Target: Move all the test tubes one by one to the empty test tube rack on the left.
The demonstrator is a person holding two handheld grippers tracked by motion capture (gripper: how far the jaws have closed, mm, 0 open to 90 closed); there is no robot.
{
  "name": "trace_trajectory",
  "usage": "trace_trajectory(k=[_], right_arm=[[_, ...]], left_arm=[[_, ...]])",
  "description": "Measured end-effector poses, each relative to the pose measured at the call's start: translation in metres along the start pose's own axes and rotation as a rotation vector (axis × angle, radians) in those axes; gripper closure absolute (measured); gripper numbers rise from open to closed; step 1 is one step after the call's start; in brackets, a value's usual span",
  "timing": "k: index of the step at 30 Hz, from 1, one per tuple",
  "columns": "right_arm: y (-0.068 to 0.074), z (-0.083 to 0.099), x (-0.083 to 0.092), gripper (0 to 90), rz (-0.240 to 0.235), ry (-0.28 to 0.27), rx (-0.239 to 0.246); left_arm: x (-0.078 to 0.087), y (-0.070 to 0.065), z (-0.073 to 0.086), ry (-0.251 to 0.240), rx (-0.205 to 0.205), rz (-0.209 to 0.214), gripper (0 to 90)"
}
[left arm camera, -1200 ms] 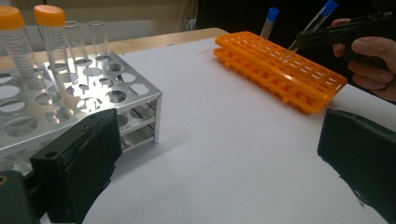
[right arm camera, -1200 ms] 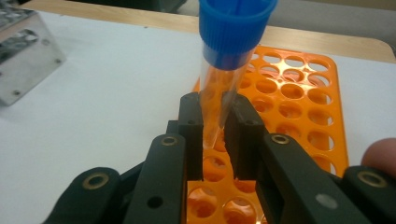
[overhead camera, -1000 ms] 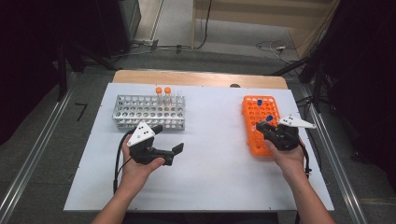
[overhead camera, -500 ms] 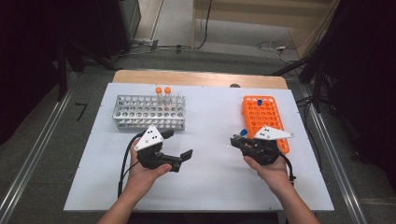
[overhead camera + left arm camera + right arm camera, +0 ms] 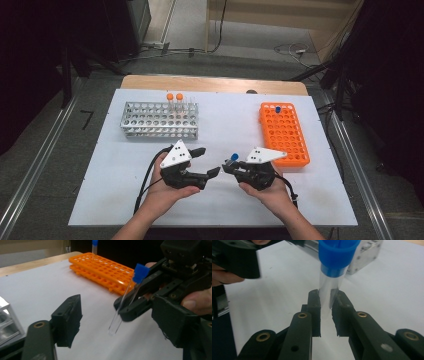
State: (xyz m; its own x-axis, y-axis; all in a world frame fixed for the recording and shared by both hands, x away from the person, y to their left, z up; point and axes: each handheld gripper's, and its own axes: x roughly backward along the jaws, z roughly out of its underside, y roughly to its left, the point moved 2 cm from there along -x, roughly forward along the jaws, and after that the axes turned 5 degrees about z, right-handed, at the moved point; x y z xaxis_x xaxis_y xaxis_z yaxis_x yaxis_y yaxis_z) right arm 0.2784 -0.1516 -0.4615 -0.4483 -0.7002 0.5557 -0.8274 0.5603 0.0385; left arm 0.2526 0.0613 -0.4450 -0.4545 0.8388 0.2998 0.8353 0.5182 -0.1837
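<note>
My right gripper [image 5: 227,167] [image 5: 327,305] is shut on a clear tube with a blue cap [image 5: 233,159] [image 5: 332,277], held upright over the white table near the front middle. My left gripper [image 5: 206,161] [image 5: 116,322] faces it from the left. Its jaws have just been closing, and the lower part of the tube [image 5: 120,312] hangs in the gap between them, apart from both pads. The orange rack [image 5: 282,132] [image 5: 105,267] at the right holds one more blue-capped tube [image 5: 278,107]. The metal rack [image 5: 159,120] at the back left holds two orange-capped tubes [image 5: 174,97].
The white table top [image 5: 125,175] ends in a wooden strip [image 5: 210,84] at the back. Cables trail from both grippers toward the front edge. Metal rails run along the floor on both sides.
My right gripper has carried the blue-capped tube left from the orange rack to the front middle. My left gripper has moved right to meet it, and its jaws have narrowed.
</note>
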Motion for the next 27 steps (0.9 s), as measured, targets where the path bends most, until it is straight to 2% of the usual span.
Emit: trace_trajectory(k=[4,5,9,11,21,27], right_arm=[[0.012,-0.002,-0.005,75.3,-0.027,0.008,0.026],[0.015,-0.002,-0.006,75.4,-0.034,0.010,0.032],[0.021,-0.004,-0.008,75.4,-0.047,0.014,0.045],[0.023,-0.004,-0.008,75.4,-0.053,0.018,0.049],[0.024,-0.004,-0.011,75.3,-0.070,0.033,0.053],[0.024,-0.003,-0.010,75.1,-0.082,0.032,0.051]], left_arm=[[-0.003,-0.004,0.001,-0.002,-0.005,0.055,47.7],[-0.005,-0.005,0.001,0.003,-0.011,0.065,50.3],[-0.008,-0.009,0.003,0.024,-0.039,0.070,58.4],[-0.008,-0.009,0.003,0.018,-0.039,0.069,62.5],[-0.008,-0.011,0.003,0.019,-0.066,0.081,72.4],[-0.006,-0.011,0.002,0.004,-0.093,0.057,75.8]])
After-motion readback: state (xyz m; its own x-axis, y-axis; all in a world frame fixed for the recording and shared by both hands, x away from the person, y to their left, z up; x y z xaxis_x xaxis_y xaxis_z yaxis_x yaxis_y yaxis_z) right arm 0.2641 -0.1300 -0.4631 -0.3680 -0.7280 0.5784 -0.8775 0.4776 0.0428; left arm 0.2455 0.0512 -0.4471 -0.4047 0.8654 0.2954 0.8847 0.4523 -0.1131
